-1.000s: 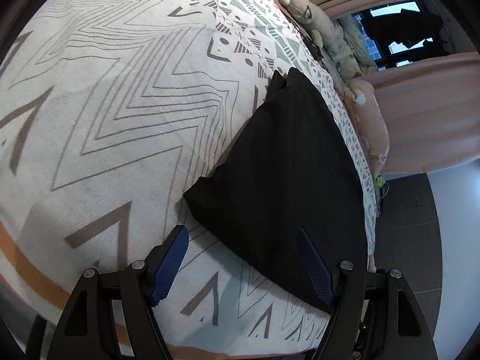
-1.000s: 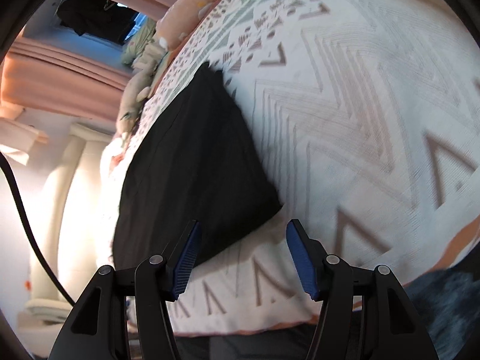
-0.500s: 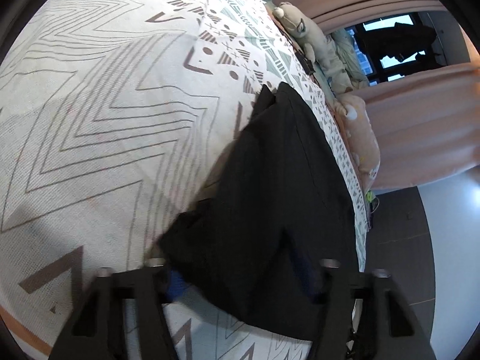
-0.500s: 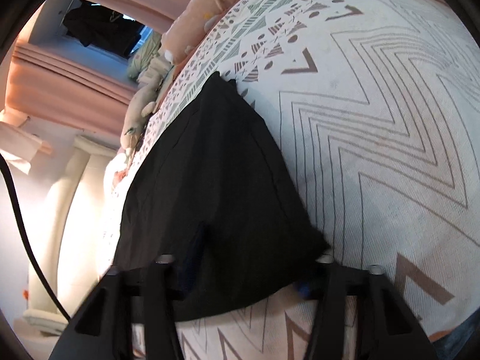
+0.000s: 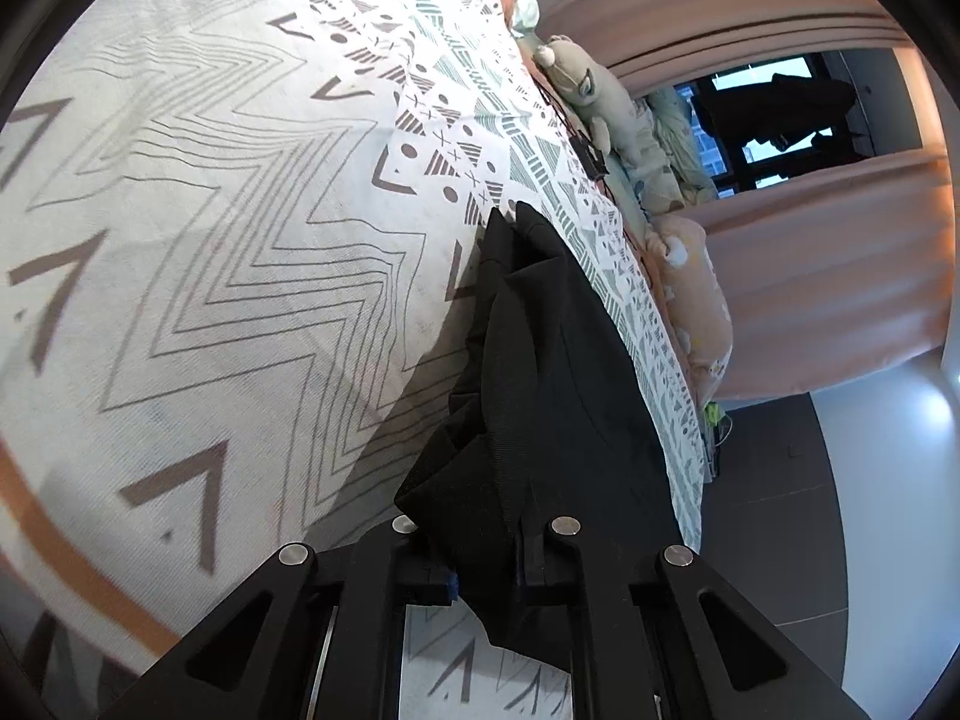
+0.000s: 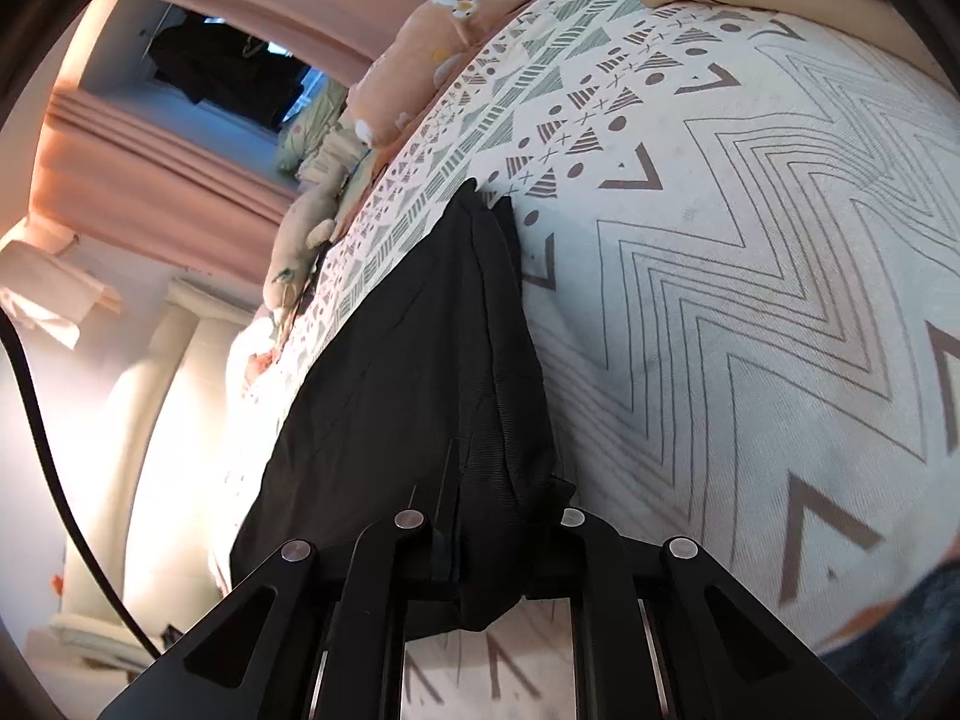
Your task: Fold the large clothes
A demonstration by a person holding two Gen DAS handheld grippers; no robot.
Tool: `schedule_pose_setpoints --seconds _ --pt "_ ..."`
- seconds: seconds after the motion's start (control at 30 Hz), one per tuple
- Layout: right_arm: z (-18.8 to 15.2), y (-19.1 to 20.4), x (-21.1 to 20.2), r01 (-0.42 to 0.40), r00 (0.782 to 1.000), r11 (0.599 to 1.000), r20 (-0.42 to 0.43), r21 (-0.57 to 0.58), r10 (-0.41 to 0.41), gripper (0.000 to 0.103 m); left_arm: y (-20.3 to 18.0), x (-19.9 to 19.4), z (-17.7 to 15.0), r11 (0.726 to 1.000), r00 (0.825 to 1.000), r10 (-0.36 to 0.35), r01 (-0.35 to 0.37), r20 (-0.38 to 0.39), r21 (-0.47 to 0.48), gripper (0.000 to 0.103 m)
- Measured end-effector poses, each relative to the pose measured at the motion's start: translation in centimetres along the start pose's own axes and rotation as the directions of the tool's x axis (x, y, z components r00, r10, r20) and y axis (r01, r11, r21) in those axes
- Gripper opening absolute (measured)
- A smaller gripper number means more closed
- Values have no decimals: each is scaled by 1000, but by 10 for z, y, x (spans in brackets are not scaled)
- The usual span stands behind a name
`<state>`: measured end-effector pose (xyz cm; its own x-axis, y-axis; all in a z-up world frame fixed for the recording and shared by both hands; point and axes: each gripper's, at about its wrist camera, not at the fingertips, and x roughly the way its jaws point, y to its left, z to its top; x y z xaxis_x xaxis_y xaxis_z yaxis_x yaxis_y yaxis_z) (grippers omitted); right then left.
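Since before, 2 grippers, left gripper (image 5: 485,570) and right gripper (image 6: 489,564), are closing on 1 black garment (image 5: 558,396).

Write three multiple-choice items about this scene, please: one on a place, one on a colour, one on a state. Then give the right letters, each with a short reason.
1. Where does the garment lie?
A. on a patterned bedspread
B. on the dark floor
C. on a chair

2. What colour is the garment?
A. white
B. black
C. peach

3. How does the near edge of the garment stand at the left gripper?
A. flat on the bed, untouched
B. bunched between the gripper's fingers
C. hanging from the curtain

Answers:
1 A: the black garment stretches across the zigzag bedspread, seen also in the right wrist view.
2 B: it is black in both views; peach belongs to the curtains.
3 B: the cloth is gathered between the fingers of the left gripper, whose jaws are closing on it; the right gripper pinches its own corner likewise.
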<state>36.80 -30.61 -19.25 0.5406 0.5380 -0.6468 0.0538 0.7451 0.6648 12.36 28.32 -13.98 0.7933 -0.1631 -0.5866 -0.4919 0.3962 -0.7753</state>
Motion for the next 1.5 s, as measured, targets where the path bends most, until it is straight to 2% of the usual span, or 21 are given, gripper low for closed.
schedule_pose_setpoints --seconds 0.27,0.43,0.47,0.57,0.6,0.67,0.7,0.73,0.87,0.97,1.03,1.13,1.33,1.5 --pt "-32 -1 -27 51 997 996 -52 -75 -55 12 15 -39 -32 1000 1000 8 -8 5 15 11" --pt "-43 -2 -35 111 991 987 -59 -119 -119 13 24 -49 -44 1000 1000 6 -6 -2 23 11" --pt "-43 -3 -35 147 986 982 -65 -122 -156 16 24 -47 -43 1000 1000 4 -4 -4 24 12" --pt "-42 -6 -37 258 962 958 -60 -127 -267 37 28 -40 -43 1000 1000 14 -14 -17 2 14" --pt "-42 -8 -43 294 953 948 -44 -120 -301 40 29 -37 -43 1000 1000 12 -12 -23 -5 18" --pt "-43 -8 -55 325 945 940 -12 -109 -328 41 34 -35 -42 1000 999 -24 23 -35 -19 37" --pt "-43 -5 -65 339 941 935 18 -108 -339 41 35 -34 -43 998 998 -50 49 -40 -27 55" --pt "-44 -1 -72 349 937 930 39 -113 -346 41 37 -33 -43 997 997 -70 69 -42 -32 64" --pt "-53 36 -95 389 920 899 139 -200 -367 41 34 -32 -45 997 996 -80 80 -37 0 66" --pt "-63 71 -91 354 935 893 136 -279 -328 41 36 -31 -46 995 995 -96 96 -41 2 66" --pt "-78 93 -75 297 954 890 80 -346 -288 41 39 -32 -47 994 993 -109 109 -41 -8 66" --pt "-100 119 -53 238 967 876 15 -419 -256 41 41 -34 -48 992 991 -127 127 -40 2 66" --pt "-137 161 -10 158 970 833 -73 -530 -231 41 45 -34 -49 990 989 -141 142 -41 9 66" --pt "-169 188 20 122 956 778 -137 -616 -258 41 49 -35 -48 988 987 -152 153 -52 8 66"
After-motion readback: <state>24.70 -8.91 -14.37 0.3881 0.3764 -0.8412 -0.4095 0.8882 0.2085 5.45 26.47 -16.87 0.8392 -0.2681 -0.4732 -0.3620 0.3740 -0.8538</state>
